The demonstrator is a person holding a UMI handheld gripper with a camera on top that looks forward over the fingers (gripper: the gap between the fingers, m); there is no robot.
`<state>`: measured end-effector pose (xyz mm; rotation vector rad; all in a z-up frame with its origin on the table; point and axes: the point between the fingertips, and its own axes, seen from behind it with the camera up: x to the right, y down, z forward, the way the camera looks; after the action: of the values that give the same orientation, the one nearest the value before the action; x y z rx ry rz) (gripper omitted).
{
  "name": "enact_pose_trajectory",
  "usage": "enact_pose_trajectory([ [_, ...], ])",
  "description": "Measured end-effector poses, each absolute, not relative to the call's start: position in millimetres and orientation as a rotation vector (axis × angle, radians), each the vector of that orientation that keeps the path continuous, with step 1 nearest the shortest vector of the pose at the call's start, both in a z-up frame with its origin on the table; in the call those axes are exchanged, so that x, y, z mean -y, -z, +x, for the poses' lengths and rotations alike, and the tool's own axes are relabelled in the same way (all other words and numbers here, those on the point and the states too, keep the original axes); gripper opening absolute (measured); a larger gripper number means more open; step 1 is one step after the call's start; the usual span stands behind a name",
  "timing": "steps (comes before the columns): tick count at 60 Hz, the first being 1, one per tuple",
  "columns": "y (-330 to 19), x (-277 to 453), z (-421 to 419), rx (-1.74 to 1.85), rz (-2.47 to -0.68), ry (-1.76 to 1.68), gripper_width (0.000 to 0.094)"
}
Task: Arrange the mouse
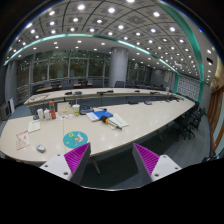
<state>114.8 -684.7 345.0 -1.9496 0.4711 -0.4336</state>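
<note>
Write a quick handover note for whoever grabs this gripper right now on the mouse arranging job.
Gripper: open, holding nothing, raised above the near end of the long table.
Round blue mouse pad lies on the table just ahead of the left finger.
Small dark object left of the pad may be the mouse; too small to confirm.
Done: nothing visibly arranged yet.
Left: find the mouse, grasp it, place it, probably on the pad.

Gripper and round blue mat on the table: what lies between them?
Only bare table lies between the open gripper and the mat, in the gripper view.
</note>
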Motion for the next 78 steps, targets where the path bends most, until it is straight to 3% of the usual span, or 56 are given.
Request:
enact_pose_trajectory([
  [13, -297, 686, 108, -0.483, -2.021, 0.408, 0.0854],
  [32, -164, 642, 11, -0.365, -2.179, 0.290, 0.0855],
  [55, -45, 452, -196, -0.091, -2.220, 0.079, 0.0855],
  [78, 10, 304, -255, -0.047, -2.252, 0.150, 0.0856],
])
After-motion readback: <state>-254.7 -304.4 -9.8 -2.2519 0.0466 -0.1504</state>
